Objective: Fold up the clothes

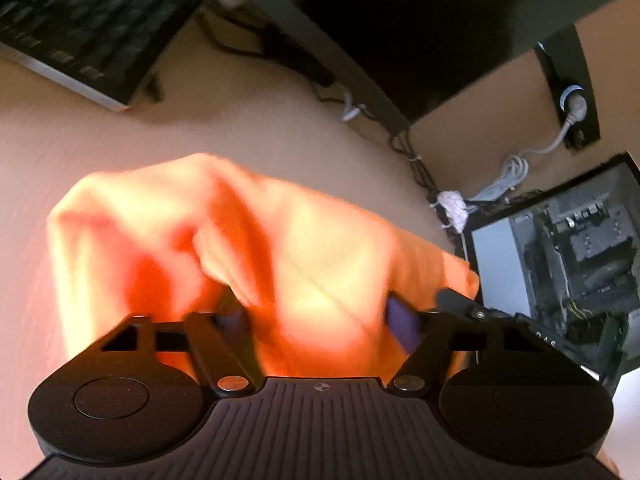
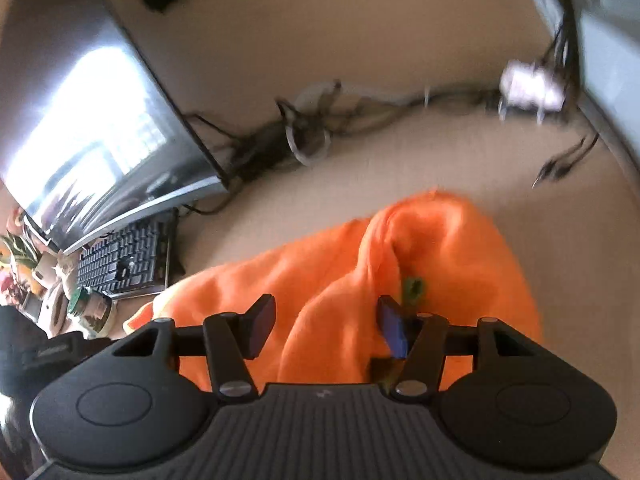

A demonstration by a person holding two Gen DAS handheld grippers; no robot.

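Both two-finger claws hang over a rumpled orange knit garment on a pale beige desk, the folding barely begun. The left gripper stands with its purple-padded jaws parted about halfway, orange cloth bulging up between them; blur hides whether the pads press on it, so a grip cannot be told. The right gripper is likewise half spread, a thick fold of the same garment rising between its jaws with a clear gap at the left pad, so it reads as open rather than holding. The garment lies bunched in soft ridges, a small green tag or print peeping from a crease, with no flat panel, squared edge or tidy stack to be seen. Judged from this, smoothing, folding and stacking all remain. Beyond the cloth sit a black keyboard, a dark monitor, a tangle of cables and an open computer case on the desk.
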